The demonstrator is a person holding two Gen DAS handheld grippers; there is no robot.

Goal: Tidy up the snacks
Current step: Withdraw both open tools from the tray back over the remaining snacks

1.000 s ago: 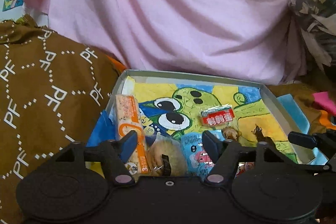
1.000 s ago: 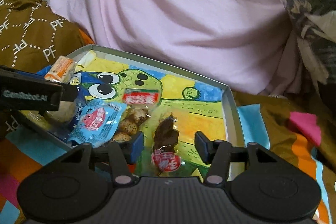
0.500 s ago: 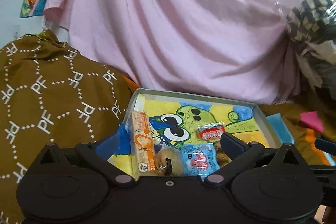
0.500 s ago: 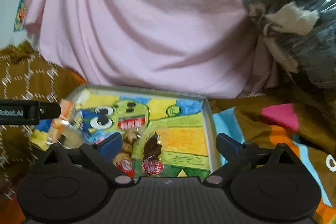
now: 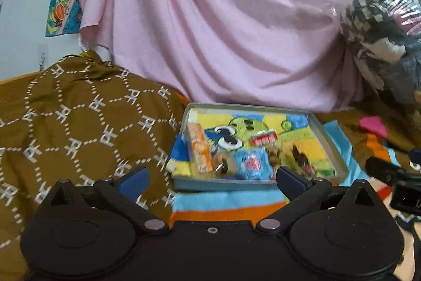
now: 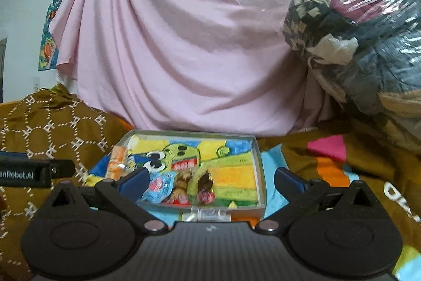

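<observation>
- Pink draped sheet [image 5: 223, 25] backs a brown patterned bedspread [image 5: 79, 123].
- Shallow grey cartoon-lined tray [image 6: 259, 162] at 12 o'clock holds wrapped snacks [image 6: 158, 185].
- Left gripper [image 5: 211, 177] and right gripper [image 6: 210, 179] gape wide, both empty.

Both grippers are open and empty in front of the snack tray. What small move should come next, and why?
Probably bring the right gripper forward and down to the clear wrapped packet lying just outside the tray, at its near wall. The other snacks already lie inside, while this one looks left out. Both grippers, the left gripper too, hold nothing.
</observation>
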